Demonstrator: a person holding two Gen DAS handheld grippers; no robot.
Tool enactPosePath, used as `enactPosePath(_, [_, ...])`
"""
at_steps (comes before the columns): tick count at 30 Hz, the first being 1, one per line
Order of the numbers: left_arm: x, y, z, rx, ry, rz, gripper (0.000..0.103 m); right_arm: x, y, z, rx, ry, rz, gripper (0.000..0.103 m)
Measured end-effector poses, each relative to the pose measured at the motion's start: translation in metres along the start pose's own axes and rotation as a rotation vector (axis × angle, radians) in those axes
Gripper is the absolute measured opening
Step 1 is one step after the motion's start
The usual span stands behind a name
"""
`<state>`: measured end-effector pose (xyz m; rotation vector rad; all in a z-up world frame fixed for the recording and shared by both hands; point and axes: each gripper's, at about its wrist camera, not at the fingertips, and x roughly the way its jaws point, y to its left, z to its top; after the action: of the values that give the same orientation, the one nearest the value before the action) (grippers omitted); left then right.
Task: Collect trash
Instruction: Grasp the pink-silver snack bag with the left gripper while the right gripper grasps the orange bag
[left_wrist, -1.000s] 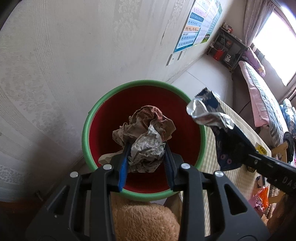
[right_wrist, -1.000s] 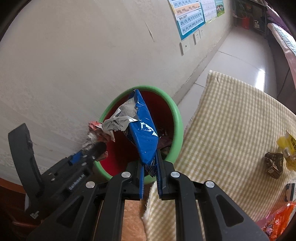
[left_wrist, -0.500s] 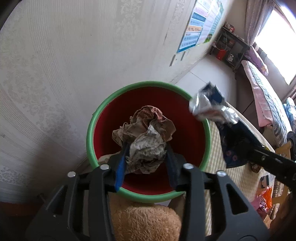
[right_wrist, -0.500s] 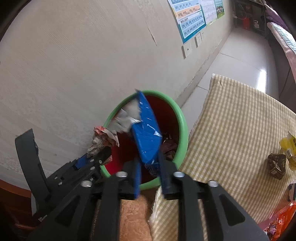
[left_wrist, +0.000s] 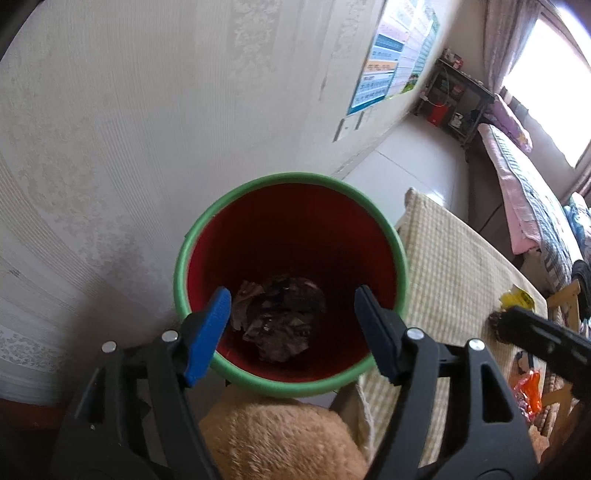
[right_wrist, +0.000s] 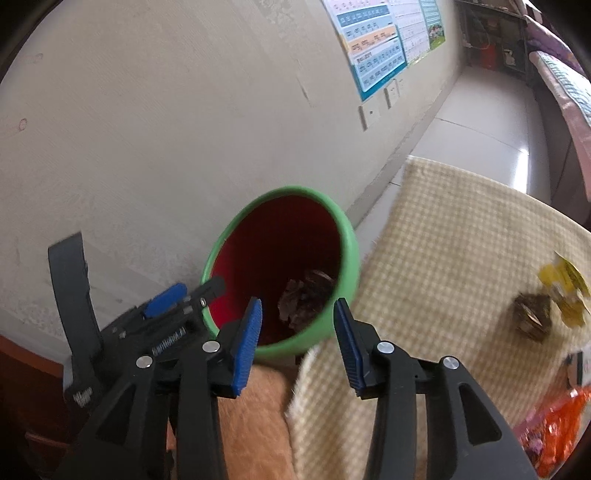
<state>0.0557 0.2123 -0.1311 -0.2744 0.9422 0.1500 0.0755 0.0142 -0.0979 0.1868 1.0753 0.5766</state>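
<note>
Below — crumpled paper (left_wrist: 277, 319), seemingly, in round bin (left_wrist: 258, 184)

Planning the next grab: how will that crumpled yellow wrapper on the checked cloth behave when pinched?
The yellow wrapper looks thin and creased, so probably floppy and very light. It lies beside a brown crumpled piece, so a nudge may shift both. Likely slick film; it's blurred.

The setting is a lived-in home, a combined bedroom and living room. The landmark is the red bin with green rim (left_wrist: 400, 258), standing against a pale patterned wallpapered wall (left_wrist: 147, 110). Beside it is a table under checked cloth (right_wrist: 461, 240). Beyond it: a children's wall chart (right_wrist: 384, 48), a tiled floor (left_wrist: 410, 162), a cluttered shelf (left_wrist: 458, 107), and a quilted bed (left_wrist: 524, 184) below a curtained window (left_wrist: 550, 55).
</note>
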Motion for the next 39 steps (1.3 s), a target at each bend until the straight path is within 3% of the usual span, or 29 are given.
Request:
enactPosePath(6, [-0.007, -0.032, -0.014, 0.061, 0.013, -0.054, 0.067, -0.039, -0.045, -0.044, 0.038, -0.023, -0.1, 0.047])
enactPosePath(16, [0.001, -0.108, -0.062, 0.208, 0.133, -0.172, 0.067, -0.108, -0.173, -0.12, 0.231, -0.03, -0.467, 0.047])
enactPosePath(19, [0.0, -0.137, -0.077, 0.258, 0.173, -0.227, 0.067, -0.111, -0.215, -0.137, 0.365, 0.008, -0.471, 0.05])
enactPosePath(21, [-0.004, -0.16, -0.087, 0.309, 0.19, -0.269, 0.067, -0.108, -0.233, -0.146, 0.409, 0.027, -0.474, 0.058])
enactPosePath(23, [-0.009, -0.182, -0.098, 0.356, 0.216, -0.319, 0.067, -0.1, -0.246, -0.153, 0.442, 0.051, -0.462, 0.058])
enactPosePath(26, [-0.014, -0.219, -0.121, 0.444, 0.29, -0.426, 0.067, -0.091, -0.261, -0.164, 0.522, 0.035, -0.364, 0.063])
enactPosePath(27, [-0.016, -0.236, -0.132, 0.485, 0.319, -0.457, 0.067, -0.092, -0.263, -0.166, 0.541, 0.025, -0.345, 0.061])
enactPosePath(28, [-0.015, -0.245, -0.138, 0.501, 0.336, -0.474, 0.067, -0.094, -0.265, -0.167, 0.568, 0.005, -0.318, 0.049])
enactPosePath(31, [-0.005, -0.278, -0.159, 0.526, 0.426, -0.548, 0.067, -0.102, -0.264, -0.166, 0.595, -0.025, -0.301, 0.041])
enactPosePath(36, [0.015, -0.319, -0.188, 0.599, 0.505, -0.548, 0.067, -0.14, -0.264, -0.169, 0.579, -0.106, -0.339, 0.04])
enactPosePath(39, [0.025, -0.327, -0.196, 0.619, 0.501, -0.515, 0.066, -0.151, -0.272, -0.172, 0.6, -0.118, -0.358, 0.04])
